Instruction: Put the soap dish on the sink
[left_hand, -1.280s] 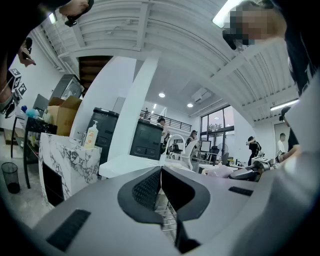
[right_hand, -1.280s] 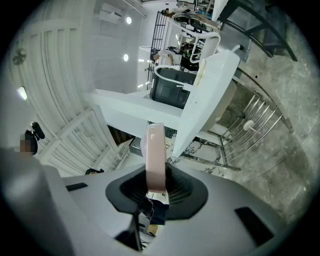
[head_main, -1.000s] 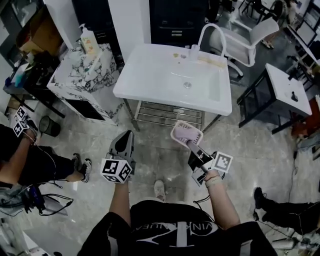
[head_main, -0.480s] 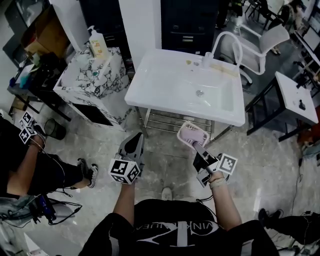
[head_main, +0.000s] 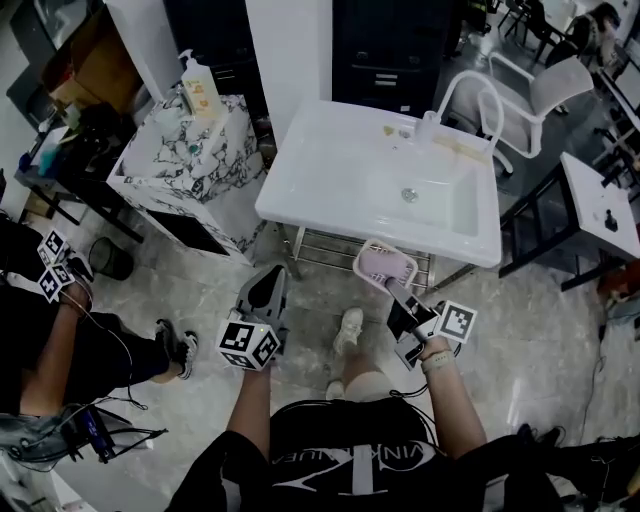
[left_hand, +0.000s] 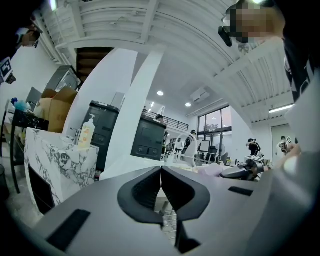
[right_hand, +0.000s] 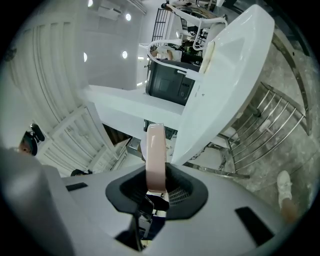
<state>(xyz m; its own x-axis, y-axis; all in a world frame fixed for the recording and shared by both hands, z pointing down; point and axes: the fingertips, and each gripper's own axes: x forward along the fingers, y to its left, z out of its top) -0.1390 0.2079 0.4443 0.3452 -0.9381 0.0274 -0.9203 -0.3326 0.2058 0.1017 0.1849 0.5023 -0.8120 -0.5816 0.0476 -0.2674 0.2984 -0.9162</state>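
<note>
One pale pink soap dish (head_main: 383, 265), rounded rim, ribbed inside

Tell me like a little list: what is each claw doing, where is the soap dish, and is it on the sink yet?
Left claw: shut, empty
Right claw: shut on the soap dish
Sink: white, dish not on it yet
Soap dish place: in the air, near the sink's front edge
Beside the sink: marbled cabinet with a soap bottle on top
</note>
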